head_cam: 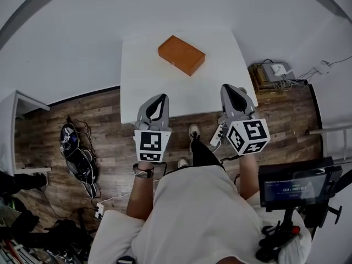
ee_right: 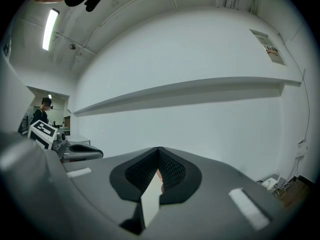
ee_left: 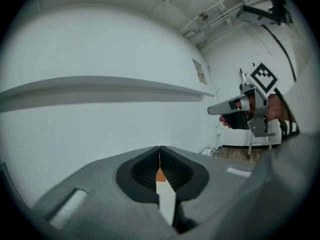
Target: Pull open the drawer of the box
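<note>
Two grippers are held side by side over the near edge of a white table (head_cam: 220, 48), both pointing toward its far side.

At the far left, a tangle of dark gear and cables (head_cam: 80, 158) lies on the wooden floor (head_cam: 110, 114), well apart from the work.

The left gripper (head_cam: 163, 97) reaches just over the table's near edge. Its own view shows the jaws pressed together at the tips with nothing caught between them. Through the narrow slit below the tips, that view shows only a strip of white tabletop and a small patch of orange.

The box (head_cam: 181, 54) is orange and lies flat on the table's far half, turned at a slant to the edges. It is ahead of both grippers and between their lines of aim, a little nearer the left one's side. Bare tabletop separates it from each set of fingertips, and neither gripper touches it. From the head view the drawer does not appear pulled out; the box looks closed all round.

The right gripper (head_cam: 226, 87) is a little farther forward over the table than the left. Its jaws are likewise fully closed and empty, with the box off to its left and beyond.

At the far right, a dark screen (head_cam: 297, 186) stands on a stand beside the person.
</note>
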The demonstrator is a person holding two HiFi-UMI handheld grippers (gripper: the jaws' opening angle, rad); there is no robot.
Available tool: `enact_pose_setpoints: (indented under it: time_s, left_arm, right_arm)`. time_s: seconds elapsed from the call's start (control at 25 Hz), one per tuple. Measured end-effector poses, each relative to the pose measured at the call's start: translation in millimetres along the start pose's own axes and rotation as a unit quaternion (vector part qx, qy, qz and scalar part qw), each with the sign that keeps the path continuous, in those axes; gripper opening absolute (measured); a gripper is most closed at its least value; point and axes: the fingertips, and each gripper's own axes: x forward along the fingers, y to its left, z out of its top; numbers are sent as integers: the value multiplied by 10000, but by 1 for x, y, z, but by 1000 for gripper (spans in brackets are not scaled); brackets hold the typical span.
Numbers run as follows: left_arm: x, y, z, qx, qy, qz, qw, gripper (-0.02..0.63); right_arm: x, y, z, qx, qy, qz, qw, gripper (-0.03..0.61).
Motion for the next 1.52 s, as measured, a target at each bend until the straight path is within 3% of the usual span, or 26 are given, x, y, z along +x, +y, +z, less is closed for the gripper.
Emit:
enact_pose_setpoints:
  time_s: [0.28,0.76,1.04,1.28,1.52]
  left_arm:
    - [33,23,-26,-123,207,-3,9997,26]
    - [130,58,-33,-40,390,-111,9992,41]
    - [132,58,-35,-28,486,-200,9986,48]
    - [185,72,-57,-126,788,-232,9965,51]
    - [189,75,-74,-185,1044,-234,9941,52]
  right_arm:
    - [51,-8,-9,65,29,85,9999,2]
    - [158,-49,-15,164,391,261,9988,25]
    - [165,-50,-17,157,521,283,9981,46]
    - [218,-84,-32,195,771,340,9962,61]
    - [226,-81,-45,205,1019,490,9934,75]
